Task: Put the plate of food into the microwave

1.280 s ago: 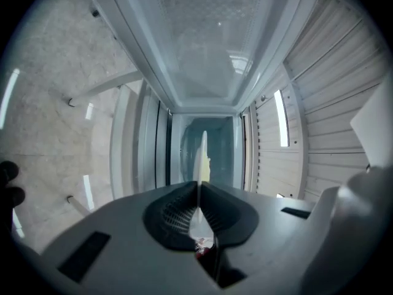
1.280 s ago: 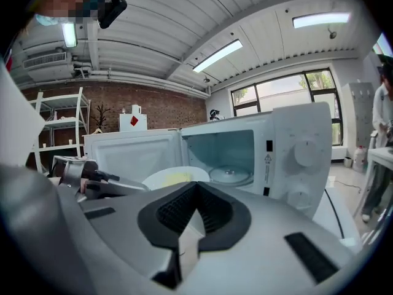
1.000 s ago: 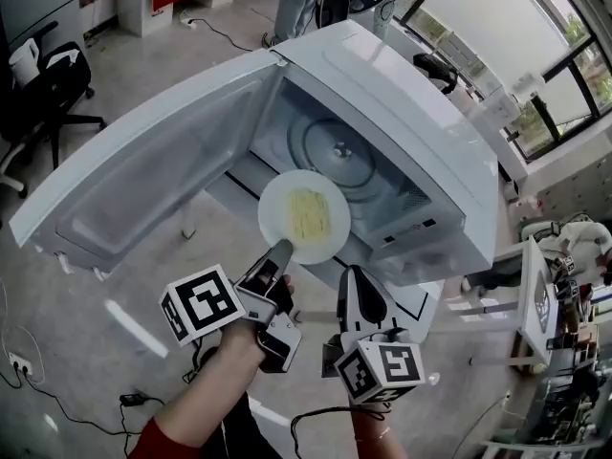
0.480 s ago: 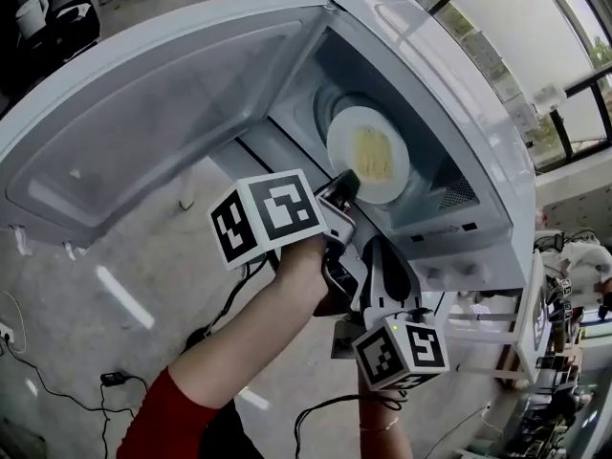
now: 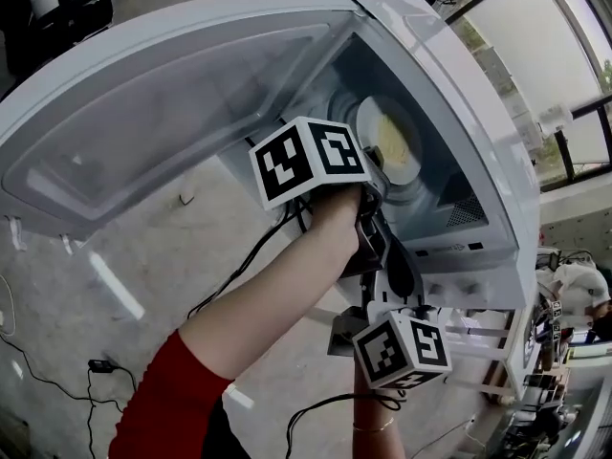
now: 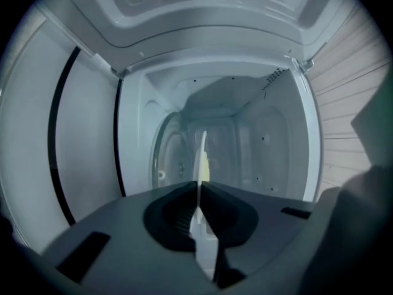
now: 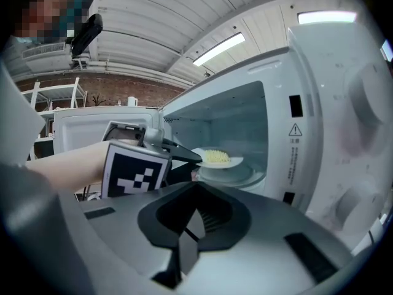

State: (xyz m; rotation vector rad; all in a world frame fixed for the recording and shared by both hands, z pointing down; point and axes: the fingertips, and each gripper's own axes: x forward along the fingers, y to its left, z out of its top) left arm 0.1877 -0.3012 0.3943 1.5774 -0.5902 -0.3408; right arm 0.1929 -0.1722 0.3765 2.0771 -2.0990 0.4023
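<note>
**While the plate point(image 5: 413, 151) hung inside the microwave point(image 5: 449, 75)**

As we reached into the open microwave, our left gripper point(image 5: 375, 163) had its jaws clamped on the near rim of the plate. From the left gripper's point(image 6: 198, 192) own view the plate point(image 6: 201, 149) showed edge-on as a thin white line pinched between the two pads, running straight ahead of the jaws into the cavity. A strip of yellow food point(image 6: 207, 168) lay against one face of it. Beyond the jaw tips we saw the ring of the turntable point(image 6: 167, 155) and the back wall.

From the right gripper view, the left gripper point(image 7: 193, 158) lay ahead and a little to the left, its marker cube point(image 7: 135, 174) nearer to us than its jaws. The plate point(image 7: 236, 161) stuck out level from those jaws, with the food point(image 7: 215, 157) heaped on top. It sat just above the turntable point(image 7: 239, 177); we could not tell whether the two touched.

Our right gripper point(image 7: 187, 226) had its jaws together with nothing between them. It stayed outside the cavity, behind and below the left gripper, pointing toward the microwave's front. In the head view the right gripper point(image 5: 402, 268) was below the left arm.

The door point(image 5: 172, 113) stood swung wide open to the left of both grippers.
</note>
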